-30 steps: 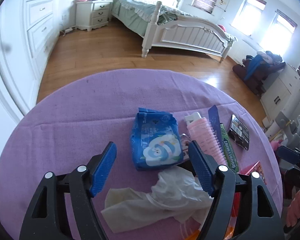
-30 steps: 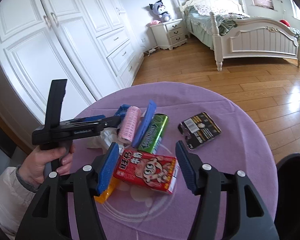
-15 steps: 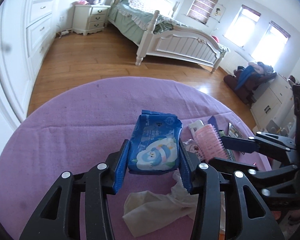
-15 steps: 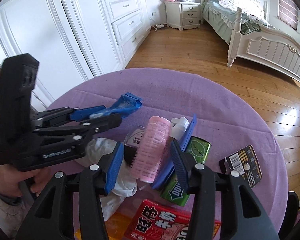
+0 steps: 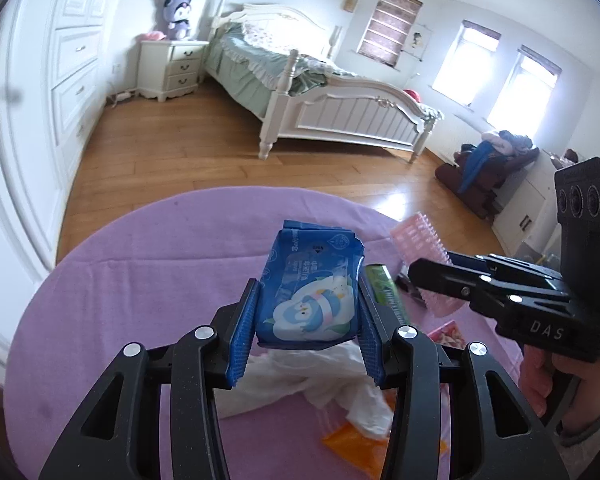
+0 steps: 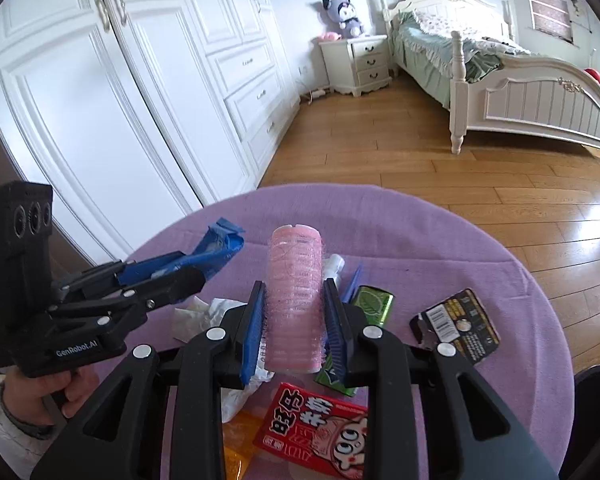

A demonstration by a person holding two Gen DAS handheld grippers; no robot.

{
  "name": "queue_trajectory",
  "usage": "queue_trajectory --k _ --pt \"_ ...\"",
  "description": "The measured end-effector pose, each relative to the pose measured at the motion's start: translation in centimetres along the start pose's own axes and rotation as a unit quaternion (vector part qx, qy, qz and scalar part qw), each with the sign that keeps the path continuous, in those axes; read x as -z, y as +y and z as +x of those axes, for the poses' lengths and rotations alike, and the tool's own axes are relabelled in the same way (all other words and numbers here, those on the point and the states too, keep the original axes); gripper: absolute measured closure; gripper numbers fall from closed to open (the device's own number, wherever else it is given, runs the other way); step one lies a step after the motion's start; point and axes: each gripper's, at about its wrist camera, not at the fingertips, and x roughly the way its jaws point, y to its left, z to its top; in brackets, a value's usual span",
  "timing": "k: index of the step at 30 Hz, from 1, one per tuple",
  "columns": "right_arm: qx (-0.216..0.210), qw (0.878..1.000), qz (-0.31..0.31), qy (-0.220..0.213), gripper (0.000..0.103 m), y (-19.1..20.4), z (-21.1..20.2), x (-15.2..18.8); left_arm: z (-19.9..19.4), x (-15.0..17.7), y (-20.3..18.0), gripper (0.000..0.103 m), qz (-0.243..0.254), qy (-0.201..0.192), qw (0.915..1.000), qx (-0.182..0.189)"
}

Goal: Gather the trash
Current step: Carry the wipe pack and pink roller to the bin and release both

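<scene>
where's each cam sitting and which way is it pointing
Left wrist: on the left gripper, looking down across the purple table toward the bed; it grips a blue wipes pack; right hand at the edge.
Right wrist: on the right gripper, facing the wardrobe; jaws closing on a pink roller; left hand visible.
Shared: table, bed, both grippers.

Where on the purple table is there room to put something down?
The purple table is bare on its far side and left, beyond the blue wipes pack. It's crowded near the white tissue, green packet and red box.
</scene>
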Motion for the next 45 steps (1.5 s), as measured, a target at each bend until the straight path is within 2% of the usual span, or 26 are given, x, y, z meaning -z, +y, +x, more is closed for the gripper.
queue_trajectory --k 3,8,16,23,32,38,45 --pt "0.012 0.999 0.027 -0.041 0.074 -2.1 -3.8 1.0 -0.3 -0.3 -3.9 0.057 0.032 -0.003 0.9994 0.014" --pt "0.039 0.994 0.070 -0.080 0.074 -6.2 -9.0 3.4 0.4 -0.2 -11.3 0.057 0.086 -0.003 0.9951 0.048" --pt "0.081 0.977 0.153 -0.120 0.074 -13.6 -14.9 8.1 4.0 2.2 -22.3 0.057 0.149 0.022 0.9830 0.104" --pt "0.115 0.960 0.223 -0.127 0.074 -19.7 -17.3 12.9 7.9 4.7 -29.5 0.057 0.183 0.056 0.9717 0.139" --pt "0.136 0.940 0.287 -0.121 0.074 -25.1 -18.3 17.9 12.3 7.4 -35.8 0.057 0.214 0.093 0.9609 0.150" --pt "0.135 0.934 0.312 -0.114 0.074 -27.3 -18.5 20.4 14.7 8.5 -38.0 0.057 0.226 0.116 0.9558 0.148" --pt "0.134 0.929 0.331 -0.102 0.074 -29.1 -18.0 21.7 16.7 9.3 -39.2 0.057 0.234 0.144 0.9510 0.142"
